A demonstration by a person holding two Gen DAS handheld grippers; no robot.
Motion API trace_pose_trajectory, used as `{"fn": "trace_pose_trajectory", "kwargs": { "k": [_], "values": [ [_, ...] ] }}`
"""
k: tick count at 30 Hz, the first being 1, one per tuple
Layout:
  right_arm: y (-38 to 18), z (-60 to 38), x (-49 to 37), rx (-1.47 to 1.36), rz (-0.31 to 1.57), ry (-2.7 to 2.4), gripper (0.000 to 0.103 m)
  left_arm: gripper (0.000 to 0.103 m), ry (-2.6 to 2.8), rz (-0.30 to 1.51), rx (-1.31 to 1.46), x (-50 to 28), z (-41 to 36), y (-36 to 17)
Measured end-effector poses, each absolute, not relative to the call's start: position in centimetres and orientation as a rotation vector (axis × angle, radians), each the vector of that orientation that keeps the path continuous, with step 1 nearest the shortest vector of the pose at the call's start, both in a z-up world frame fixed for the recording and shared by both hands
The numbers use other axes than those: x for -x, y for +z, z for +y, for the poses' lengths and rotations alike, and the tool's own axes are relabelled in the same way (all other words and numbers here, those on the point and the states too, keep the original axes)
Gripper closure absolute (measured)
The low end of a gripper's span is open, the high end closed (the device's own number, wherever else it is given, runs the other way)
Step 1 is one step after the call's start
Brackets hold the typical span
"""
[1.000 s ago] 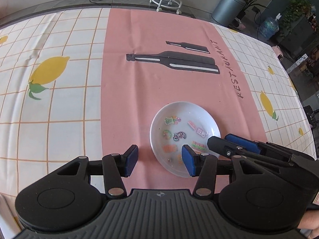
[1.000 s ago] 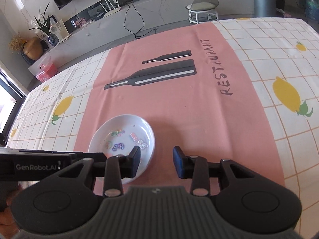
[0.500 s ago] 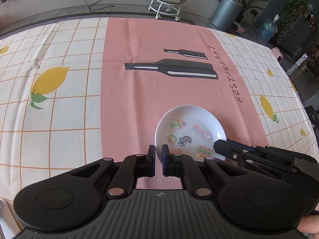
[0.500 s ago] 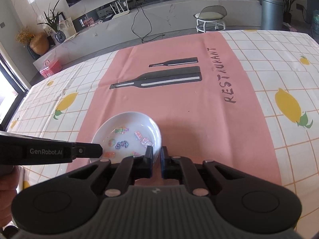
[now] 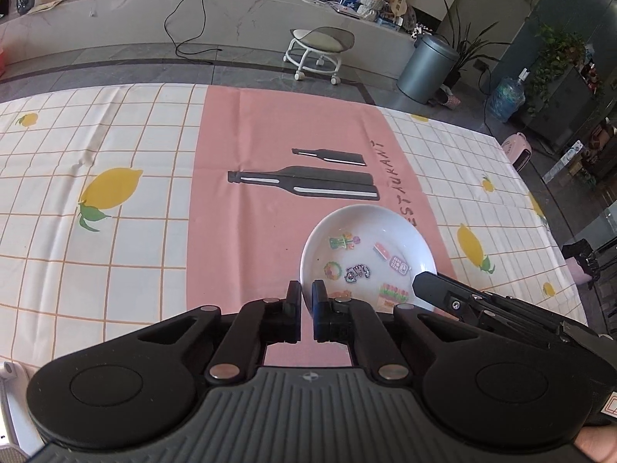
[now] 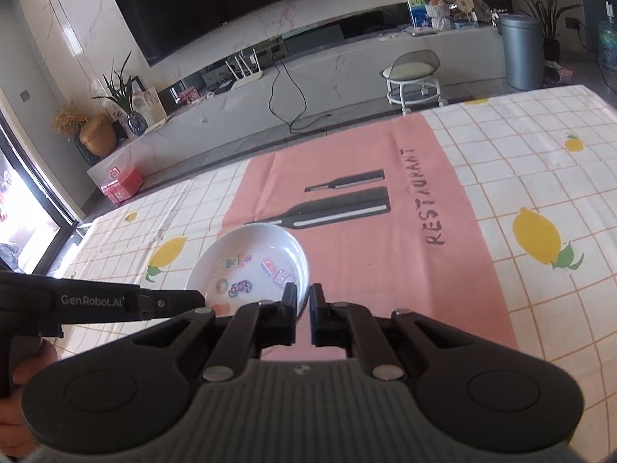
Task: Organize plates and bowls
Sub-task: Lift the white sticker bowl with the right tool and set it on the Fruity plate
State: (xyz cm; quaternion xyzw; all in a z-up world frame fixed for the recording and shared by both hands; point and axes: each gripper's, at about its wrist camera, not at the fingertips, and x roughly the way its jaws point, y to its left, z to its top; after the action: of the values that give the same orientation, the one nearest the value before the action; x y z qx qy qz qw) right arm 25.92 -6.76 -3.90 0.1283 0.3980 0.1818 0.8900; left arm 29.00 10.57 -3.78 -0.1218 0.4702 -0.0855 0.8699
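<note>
- Since the bowl (image 5: pixel 368 254) is glazed white ceramic, expect it to be stiff, slick, fairly heavy for its thin rim, and likely to chip or break if it slips.
- You have it by the rim, on its near side, which looks like the only place two fingers can pinch it; keep both pinches well seated.
- Your left gripper (image 5: pixel 306 301) is nearly closed, its jaws narrowed on the near-left rim.
- Your right gripper (image 6: pixel 302 305) is likewise narrowed on the near-right rim, seen from the right wrist camera.
- Both grippers reach forward and slightly downward, side by side and converging on the bowl.
- The bowl sits over the pink strip of the tablecloth (image 5: pixel 115 239), toward the near edge; whether it is touching the cloth or just raised, you cannot tell.
- Small coloured stickers or prints (image 5: pixel 358 272) show inside it; keep it level anyway.
</note>
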Motion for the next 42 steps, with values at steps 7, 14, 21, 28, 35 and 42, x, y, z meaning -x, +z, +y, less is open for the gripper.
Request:
{"fn": "trace_pose_trajectory", "kwargs": {
  "k": [7, 14, 21, 28, 35, 42],
  "values": [
    [0.0, -9.8, -23.4, -0.31, 0.788, 0.353, 0.099, 0.096, -0.26, 0.968, 0.238, -26.9, 7.8, -1.0],
    [2.9, -14.9, -19.3, -0.349, 0.773, 0.294, 0.101, 0.095, -0.398, 0.948, 0.107, -24.1, 2.5, 0.1],
    [2.0, -18.8, -14.9, -0.382, 0.809, 0.199, 0.102, 0.094, -0.515, 1.029, -0.046, -22.5, -2.5, -1.8],
    [-2.2, -20.4, -12.7, -0.435, 0.94, 0.146, 0.101, 0.094, -0.534, 1.083, -0.204, -21.7, -5.3, -4.3],
    [-4.1, -20.0, -13.1, -0.44, 1.044, 0.199, 0.099, 0.093, -0.548, 1.119, -0.269, -21.8, -4.9, -5.6],
    [-5.1, -19.6, -13.2, -0.439, 1.12, 0.216, 0.097, 0.09, -0.566, 1.114, -0.333, -21.2, -5.7, -6.1]
  ]
}}
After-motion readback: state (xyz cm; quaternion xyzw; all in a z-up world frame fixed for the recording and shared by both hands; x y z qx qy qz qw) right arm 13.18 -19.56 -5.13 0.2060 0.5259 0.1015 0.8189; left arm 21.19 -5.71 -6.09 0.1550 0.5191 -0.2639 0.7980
